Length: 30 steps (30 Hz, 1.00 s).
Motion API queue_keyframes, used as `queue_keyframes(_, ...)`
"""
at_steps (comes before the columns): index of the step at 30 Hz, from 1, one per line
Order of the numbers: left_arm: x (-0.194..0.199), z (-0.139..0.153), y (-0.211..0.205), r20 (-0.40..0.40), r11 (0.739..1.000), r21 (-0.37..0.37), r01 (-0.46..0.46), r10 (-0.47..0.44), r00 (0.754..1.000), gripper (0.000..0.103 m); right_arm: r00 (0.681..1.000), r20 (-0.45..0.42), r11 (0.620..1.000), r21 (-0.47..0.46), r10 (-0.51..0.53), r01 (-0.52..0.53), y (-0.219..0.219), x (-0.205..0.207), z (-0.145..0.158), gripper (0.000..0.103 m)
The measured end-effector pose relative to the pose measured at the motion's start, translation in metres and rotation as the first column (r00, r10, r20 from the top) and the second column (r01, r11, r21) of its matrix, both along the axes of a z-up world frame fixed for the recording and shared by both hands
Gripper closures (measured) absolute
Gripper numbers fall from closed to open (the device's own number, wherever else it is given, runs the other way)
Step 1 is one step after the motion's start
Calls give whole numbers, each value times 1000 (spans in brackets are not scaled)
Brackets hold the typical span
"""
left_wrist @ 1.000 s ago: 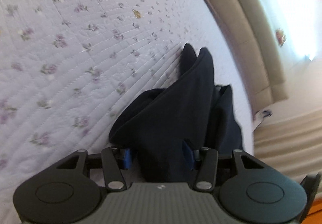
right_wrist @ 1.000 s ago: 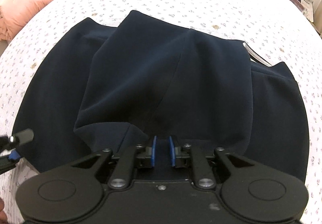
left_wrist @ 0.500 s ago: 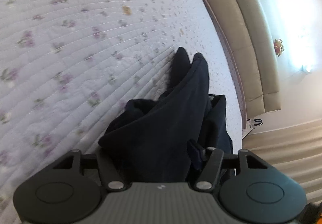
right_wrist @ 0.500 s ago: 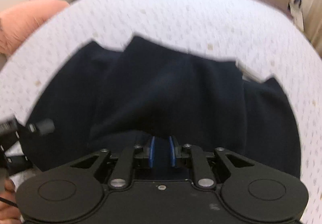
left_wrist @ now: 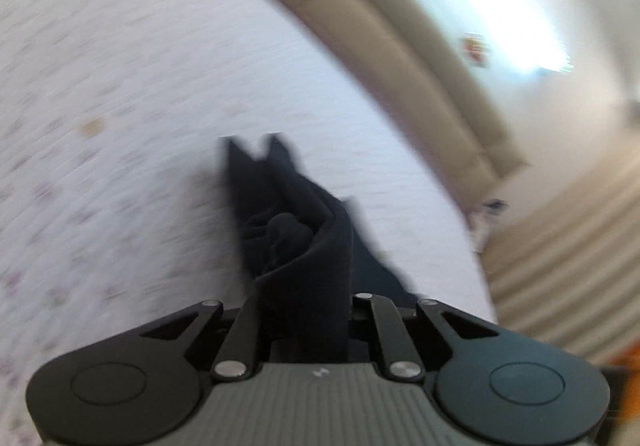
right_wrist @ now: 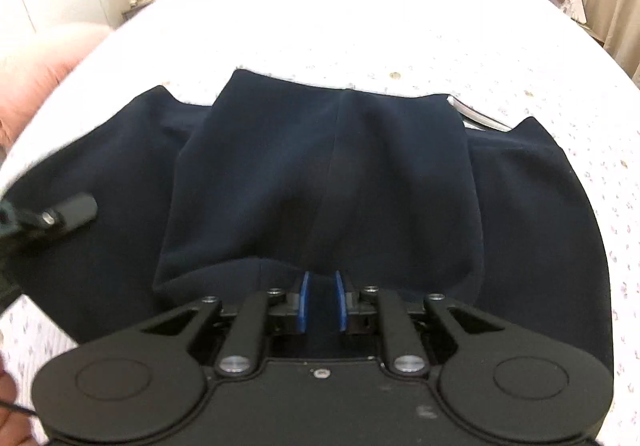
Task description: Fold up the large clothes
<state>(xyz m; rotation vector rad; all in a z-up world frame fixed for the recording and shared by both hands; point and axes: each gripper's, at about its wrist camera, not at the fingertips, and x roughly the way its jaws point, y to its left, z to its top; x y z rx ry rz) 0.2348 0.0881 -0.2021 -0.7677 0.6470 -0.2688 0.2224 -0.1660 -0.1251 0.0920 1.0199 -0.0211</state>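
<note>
- The dark navy garment (right_wrist: 320,173) lies on the floral quilt (right_wrist: 440,25), partly doubled over, its near edge lifted off the quilt
- Right gripper (right_wrist: 321,308) is nearly closed, blue pads pinching that near edge
- Left gripper (left_wrist: 306,320) is clamped on a bunched fold of the garment
- Judged mid-fold; next, carry both held edges toward the garment's far edge, level together, then let go
</note>
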Motion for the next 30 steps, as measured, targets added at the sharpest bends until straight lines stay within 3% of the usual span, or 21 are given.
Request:
queue_keyframes(2,3,19,-23,69,997,-3,83,-83,994,91,991,-132,995,102,1,12,-8,4,-27,87)
queue_keyframes(4,3,34,-58,129,982,50,181,-186,974,91,994,-104,982,182,-19,38,-23,-5,-38,88)
queue_keyframes(6,2,45,-95,174,952,108,285,-300,938,91,993,-119,963,264,-17,48,-42,-5,-35,88)
queue_keyframes(10,1,57,-155,226,878,130,461,-479,848,91,989,-113,905,402,-97,135,-106,-20,-24,87)
queue_keyframes(12,-1,59,-188,228,833,156,531,-554,801,91,980,-96,892,406,-176,200,-146,-35,-15,87)
queue_keyframes(14,-1,56,-218,219,802,152,578,-597,772,91,963,-74,887,377,-258,267,-187,-52,-5,80)
queue_keyframes(18,0,38,-281,188,733,153,662,-680,709,91,934,-47,896,269,-355,354,-258,-77,7,80)
queue_keyframes(20,-4,22,-311,132,694,218,687,-718,683,91,923,-37,891,248,-383,380,-287,-82,9,80)
queue_keyframes(22,-3,-4,-331,-10,671,258,695,-717,697,91,918,-16,889,241,-397,389,-309,-81,12,73)
queue_keyframes(24,-6,-31,-332,-131,676,292,676,-672,729,91,923,17,893,260,-384,367,-323,-73,17,46)
queue_keyframes(27,-13,-33,-315,-145,705,268,656,-644,752,91,950,70,909,321,-304,267,-329,-51,25,23)
queue_keyframes(30,-12,-20,-309,-131,698,303,649,-644,753,91,981,74,892,433,-182,132,-326,-17,21,19)
